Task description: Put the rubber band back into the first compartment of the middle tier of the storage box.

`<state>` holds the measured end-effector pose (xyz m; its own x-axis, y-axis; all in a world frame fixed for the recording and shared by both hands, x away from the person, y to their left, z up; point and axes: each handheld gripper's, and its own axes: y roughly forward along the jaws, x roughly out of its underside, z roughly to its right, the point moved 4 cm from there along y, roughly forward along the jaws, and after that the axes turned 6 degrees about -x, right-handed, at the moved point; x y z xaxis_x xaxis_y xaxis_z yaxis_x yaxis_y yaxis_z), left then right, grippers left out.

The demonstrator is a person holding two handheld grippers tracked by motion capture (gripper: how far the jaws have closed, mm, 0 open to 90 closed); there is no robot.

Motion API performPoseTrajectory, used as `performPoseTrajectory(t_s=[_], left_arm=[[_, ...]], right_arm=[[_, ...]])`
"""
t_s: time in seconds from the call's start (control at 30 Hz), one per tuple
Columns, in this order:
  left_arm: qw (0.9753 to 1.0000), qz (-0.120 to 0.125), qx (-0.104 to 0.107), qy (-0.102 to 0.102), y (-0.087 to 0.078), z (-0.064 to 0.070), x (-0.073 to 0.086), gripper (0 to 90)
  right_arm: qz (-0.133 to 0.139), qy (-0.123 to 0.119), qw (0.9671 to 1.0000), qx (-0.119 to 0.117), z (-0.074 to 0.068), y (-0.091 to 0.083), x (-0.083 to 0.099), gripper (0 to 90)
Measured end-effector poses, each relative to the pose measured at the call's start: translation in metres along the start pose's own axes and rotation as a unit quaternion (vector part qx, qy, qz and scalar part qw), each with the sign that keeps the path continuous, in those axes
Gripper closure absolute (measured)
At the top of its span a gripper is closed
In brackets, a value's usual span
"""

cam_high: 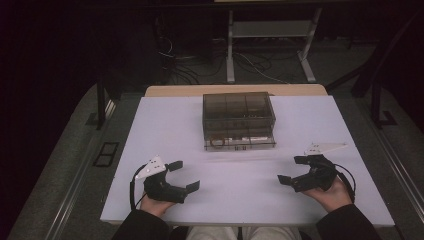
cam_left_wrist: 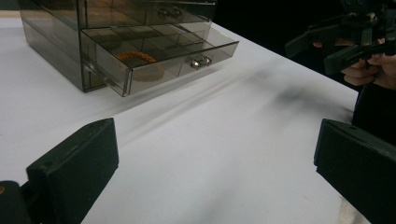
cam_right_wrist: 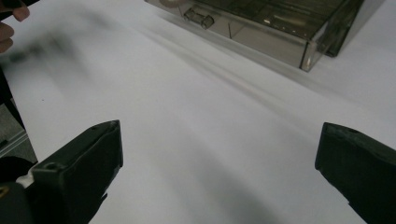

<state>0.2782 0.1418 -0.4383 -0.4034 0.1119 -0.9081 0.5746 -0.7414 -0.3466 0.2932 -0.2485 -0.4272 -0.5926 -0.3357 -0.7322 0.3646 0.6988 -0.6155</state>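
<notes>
Organizer (cam_high: 239,120): smoky clear plastic, boxy, drawer (cam_left_wrist: 161,58) ajar.

Smoky box, black grippers, pale table

Your left gripper (cam_high: 184,175) and right gripper (cam_high: 294,170) are both matt black, each topped by a light grey three-cornered plate, with black cables trailing behind. Your sleeves are dark, almost black. The drawer box (cam_high: 238,120) before you is clear smoke-brown plastic, tinted grey-brown throughout, with small silvery metal handles (cam_left_wrist: 201,61) on its drawer fronts. Inside the lower drawer (cam_left_wrist: 161,56) you see an orange-brown ring (cam_left_wrist: 136,57) glowing through the tinted wall. The table (cam_high: 165,125) top is plain white with a faint lilac cast, no pattern, edged at the far side by a tan wooden strip (cam_high: 175,90). The floor around is dull grey.
</notes>
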Motion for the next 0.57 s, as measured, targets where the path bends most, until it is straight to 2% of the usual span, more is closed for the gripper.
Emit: performPoseTrajectory(t_s=[0.2, 0.57], left_arm=[[1.0, -0.001, 0.001, 0.001, 0.0, 0.0, 0.0, 0.0], [1.0, -0.002, 0.001, 0.0, 0.0, 0.0, 0.0, 0.0]], right_arm=[[-0.001, 0.011, 0.9999, 0.004, 0.002, -0.003, 0.014, 0.2], [0.012, 0.018, 0.9997, 0.009, 0.005, -0.005, 0.026, 0.2]])
